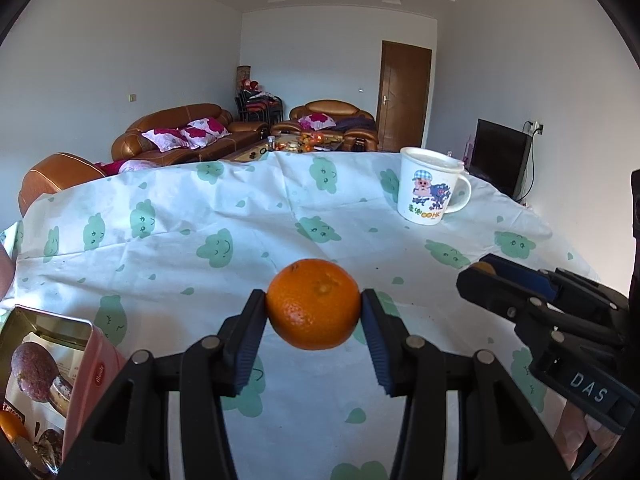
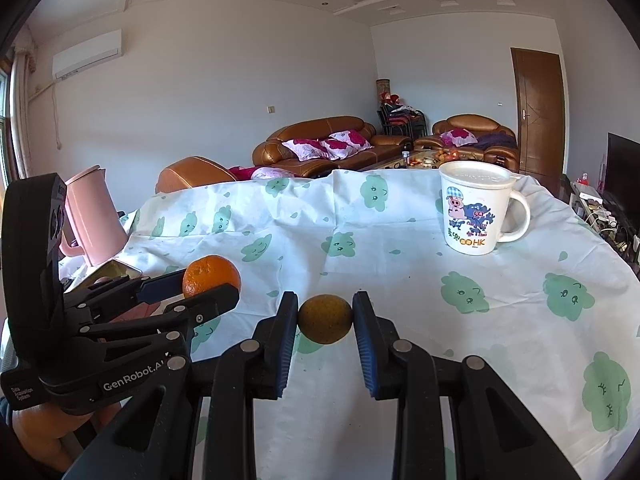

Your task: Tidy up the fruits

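My left gripper (image 1: 314, 306) is shut on a bright orange tangerine (image 1: 313, 304) and holds it above the table; the same pair shows at the left of the right wrist view, the tangerine (image 2: 211, 275) between the left gripper's tips (image 2: 208, 286). My right gripper (image 2: 325, 318) is shut on a smaller, duller yellow-orange fruit (image 2: 325, 319) above the cloth. In the left wrist view the right gripper (image 1: 482, 274) comes in from the right with a sliver of that fruit (image 1: 484, 267) between its tips.
The table wears a white cloth with green cloud faces (image 1: 240, 220). A white cartoon mug with a lid (image 1: 430, 186) stands at the far right. An open pink tin (image 1: 60, 380) holding fruit and snacks is at the near left. A pink kettle (image 2: 94, 216) stands far left.
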Motion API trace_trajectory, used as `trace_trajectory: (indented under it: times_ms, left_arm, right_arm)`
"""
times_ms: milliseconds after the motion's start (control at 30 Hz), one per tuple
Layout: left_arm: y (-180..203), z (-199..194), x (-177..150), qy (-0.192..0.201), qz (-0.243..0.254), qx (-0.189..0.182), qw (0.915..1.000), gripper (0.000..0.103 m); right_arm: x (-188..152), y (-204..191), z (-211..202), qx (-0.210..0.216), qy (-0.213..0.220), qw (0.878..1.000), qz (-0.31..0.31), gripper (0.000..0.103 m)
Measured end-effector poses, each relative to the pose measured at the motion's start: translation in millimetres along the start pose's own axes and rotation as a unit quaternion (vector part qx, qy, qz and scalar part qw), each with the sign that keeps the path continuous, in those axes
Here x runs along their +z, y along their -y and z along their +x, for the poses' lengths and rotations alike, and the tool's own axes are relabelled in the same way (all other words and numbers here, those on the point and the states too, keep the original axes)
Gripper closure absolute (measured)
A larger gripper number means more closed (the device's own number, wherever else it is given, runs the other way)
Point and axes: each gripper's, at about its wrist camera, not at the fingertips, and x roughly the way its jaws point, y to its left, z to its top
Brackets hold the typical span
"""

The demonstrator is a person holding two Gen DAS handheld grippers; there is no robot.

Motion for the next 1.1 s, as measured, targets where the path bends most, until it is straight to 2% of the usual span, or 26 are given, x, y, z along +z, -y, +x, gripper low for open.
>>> trace_trajectory:
  times_ms: [1100]
  left_arm:
    - [5, -37, -7, 0.087, 0.015, 0.034, 0.9955, 0.054]
  right_arm:
    - [-4, -11, -23, -0.004, 0.066, 0.997, -0.031, 0.073]
